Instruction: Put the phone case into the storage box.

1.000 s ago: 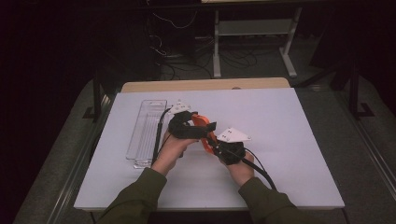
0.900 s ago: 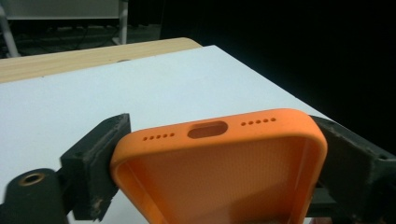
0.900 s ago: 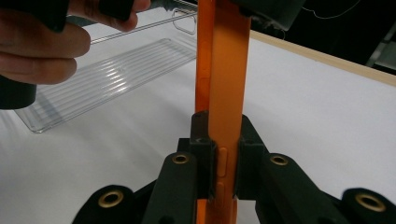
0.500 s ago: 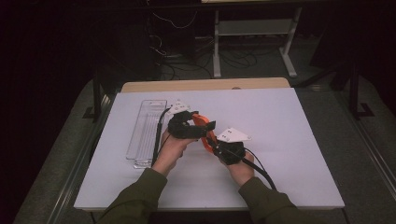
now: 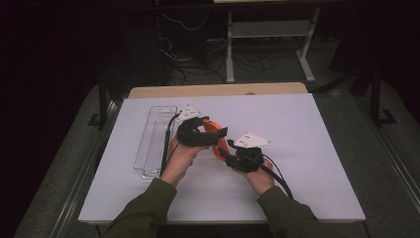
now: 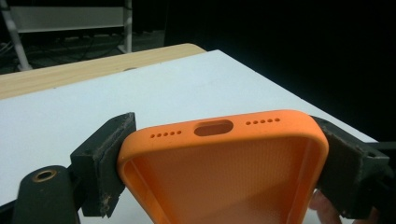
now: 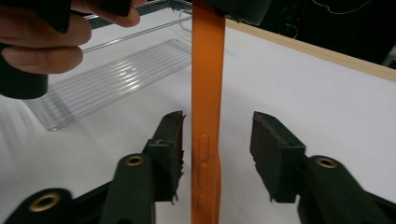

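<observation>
Clamped across the width of an orange phone case (image 6: 224, 172), the left gripper (image 5: 198, 133) is seen with both pads pressed on the case's long sides near the end that carries the port cutout and two rows of small holes; its jaws have just been closing on it. By the right gripper (image 7: 217, 149) the case is no longer pinched: its jaws have just been opening, one pad is left just beside the case's button edge, whether touching cannot be told, and the other stands clearly apart from it. In the high view the case (image 5: 214, 139) is held above the white table (image 5: 307, 148), between the two grippers, with the right gripper (image 5: 233, 156) at its near end. A clear plastic tray (image 5: 153, 139) lies on the table just beside the left hand (image 5: 179, 157), on the side away from the case, and nothing is seen inside it. A strip of bare wood (image 5: 218, 90) shows along the table's far edge beyond the case. Beyond the table, a dark floor with cables (image 5: 198, 54) and a metal stand (image 5: 267, 34) can be made out.
</observation>
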### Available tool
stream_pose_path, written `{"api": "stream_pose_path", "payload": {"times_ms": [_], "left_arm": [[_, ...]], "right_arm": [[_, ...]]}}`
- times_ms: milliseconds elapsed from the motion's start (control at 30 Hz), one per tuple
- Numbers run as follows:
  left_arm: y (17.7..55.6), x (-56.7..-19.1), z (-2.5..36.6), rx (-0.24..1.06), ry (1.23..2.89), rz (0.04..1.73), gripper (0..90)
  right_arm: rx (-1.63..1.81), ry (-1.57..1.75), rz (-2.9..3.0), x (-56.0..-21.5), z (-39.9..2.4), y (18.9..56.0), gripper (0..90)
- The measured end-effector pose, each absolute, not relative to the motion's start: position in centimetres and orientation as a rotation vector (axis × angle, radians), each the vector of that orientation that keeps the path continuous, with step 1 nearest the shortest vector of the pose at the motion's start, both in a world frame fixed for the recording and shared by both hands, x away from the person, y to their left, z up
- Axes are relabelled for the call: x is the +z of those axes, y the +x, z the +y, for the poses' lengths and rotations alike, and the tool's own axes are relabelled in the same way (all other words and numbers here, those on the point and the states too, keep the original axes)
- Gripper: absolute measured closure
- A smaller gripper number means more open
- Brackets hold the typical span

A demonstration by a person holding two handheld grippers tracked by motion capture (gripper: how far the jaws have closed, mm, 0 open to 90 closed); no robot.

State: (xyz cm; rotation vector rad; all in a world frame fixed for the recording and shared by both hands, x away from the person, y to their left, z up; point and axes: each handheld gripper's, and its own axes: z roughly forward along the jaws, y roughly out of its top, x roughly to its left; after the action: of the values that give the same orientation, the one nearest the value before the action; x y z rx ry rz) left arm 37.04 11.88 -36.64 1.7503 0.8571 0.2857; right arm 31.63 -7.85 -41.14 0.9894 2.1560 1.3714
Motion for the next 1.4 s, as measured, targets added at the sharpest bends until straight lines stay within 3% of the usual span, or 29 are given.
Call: {"api": "stream_pose_path", "payload": {"times_ms": [433,867,1400], "left_arm": [[37.1,-36.1,12.5,0.315,1.749,0.856,14.1],[37.0,-35.9,12.6,0.329,1.745,0.845,14.2],[36.8,-35.5,12.7,0.340,1.765,0.829,14.2]], "right_arm": [[1.368,0.960,2.240,-40.6,-9.6,31.7,36.0],[1.303,0.990,2.296,-41.2,-11.5,32.0,13.4],[1.207,0.982,2.286,-41.9,-13.8,31.7,0.2]]}}
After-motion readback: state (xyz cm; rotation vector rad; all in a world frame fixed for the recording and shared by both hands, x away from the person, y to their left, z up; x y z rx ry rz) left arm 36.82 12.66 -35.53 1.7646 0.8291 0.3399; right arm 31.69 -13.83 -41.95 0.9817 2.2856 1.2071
